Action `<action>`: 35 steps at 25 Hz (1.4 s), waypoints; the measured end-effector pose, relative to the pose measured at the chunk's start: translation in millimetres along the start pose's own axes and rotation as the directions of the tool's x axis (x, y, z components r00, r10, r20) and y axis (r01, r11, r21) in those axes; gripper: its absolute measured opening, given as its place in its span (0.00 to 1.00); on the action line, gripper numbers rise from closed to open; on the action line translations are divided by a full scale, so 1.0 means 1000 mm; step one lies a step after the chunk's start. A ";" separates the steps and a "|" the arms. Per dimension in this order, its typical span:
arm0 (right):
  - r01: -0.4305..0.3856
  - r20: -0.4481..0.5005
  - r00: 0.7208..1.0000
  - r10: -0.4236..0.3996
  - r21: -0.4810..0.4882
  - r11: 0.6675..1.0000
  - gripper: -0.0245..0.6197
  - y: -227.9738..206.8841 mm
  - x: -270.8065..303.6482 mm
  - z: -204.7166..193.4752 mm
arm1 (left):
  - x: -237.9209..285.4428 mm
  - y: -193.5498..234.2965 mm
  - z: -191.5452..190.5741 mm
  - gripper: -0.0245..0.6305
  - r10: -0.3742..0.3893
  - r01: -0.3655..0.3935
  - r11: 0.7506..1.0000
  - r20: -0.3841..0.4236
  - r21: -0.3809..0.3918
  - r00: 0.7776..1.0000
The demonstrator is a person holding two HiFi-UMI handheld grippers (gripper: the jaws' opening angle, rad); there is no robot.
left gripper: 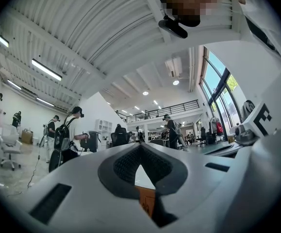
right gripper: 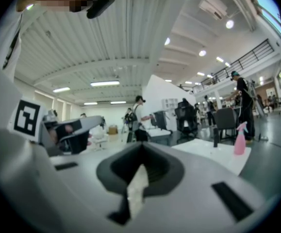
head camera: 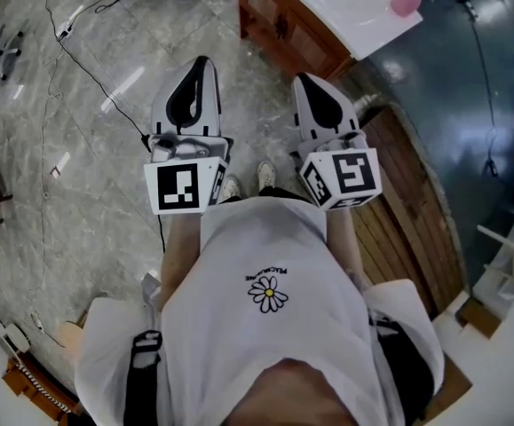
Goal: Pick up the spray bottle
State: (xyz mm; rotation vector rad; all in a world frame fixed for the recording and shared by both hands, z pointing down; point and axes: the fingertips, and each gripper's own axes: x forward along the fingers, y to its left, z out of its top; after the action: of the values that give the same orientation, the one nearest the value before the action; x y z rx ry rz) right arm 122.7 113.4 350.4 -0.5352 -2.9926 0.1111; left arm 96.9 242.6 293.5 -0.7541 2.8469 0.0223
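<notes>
The pink spray bottle [head camera: 407, 1] stands near the corner of a white-topped wooden table [head camera: 354, 11] at the top right of the head view. The right gripper view shows the spray bottle [right gripper: 239, 139] upright on the white table [right gripper: 213, 152], far ahead and to the right. My left gripper [head camera: 205, 60] and right gripper [head camera: 303, 76] are held side by side in front of the person's body, well short of the table. Both point roughly level and hold nothing. The left gripper [left gripper: 141, 145] has its jaw tips together. The right gripper [right gripper: 141, 144] is shut as well.
Black cables [head camera: 70, 51] trail over the marble floor at the left. A curved wooden deck [head camera: 407, 193] borders a dark floor at the right. People with backpacks [left gripper: 65, 135] and office chairs [right gripper: 186, 118] stand farther off in the hall.
</notes>
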 end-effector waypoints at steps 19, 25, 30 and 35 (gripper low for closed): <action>-0.050 0.088 0.995 0.045 0.060 0.997 0.08 -0.047 0.003 0.017 | 0.023 -0.014 -0.004 0.07 0.086 -0.086 0.996 0.014 0.038 0.996; -0.055 0.118 0.992 0.049 0.048 0.997 0.08 -0.064 -0.008 0.025 | 0.028 -0.032 0.006 0.07 0.087 -0.090 0.994 0.055 0.068 0.995; -0.036 0.145 0.989 0.031 0.027 0.999 0.08 -0.075 -0.018 0.034 | 0.036 -0.041 0.016 0.07 0.074 -0.080 0.994 0.085 0.072 0.994; 0.003 0.173 0.985 -0.008 0.031 1.000 0.08 -0.093 -0.025 0.036 | 0.054 -0.052 0.017 0.07 0.031 -0.040 0.996 0.111 0.081 0.993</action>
State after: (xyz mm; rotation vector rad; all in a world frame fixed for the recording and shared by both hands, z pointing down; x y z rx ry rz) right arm 110.3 15.6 320.5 -0.5402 -3.1549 0.2140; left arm 79.9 172.5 268.4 -0.6642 2.7378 -0.0476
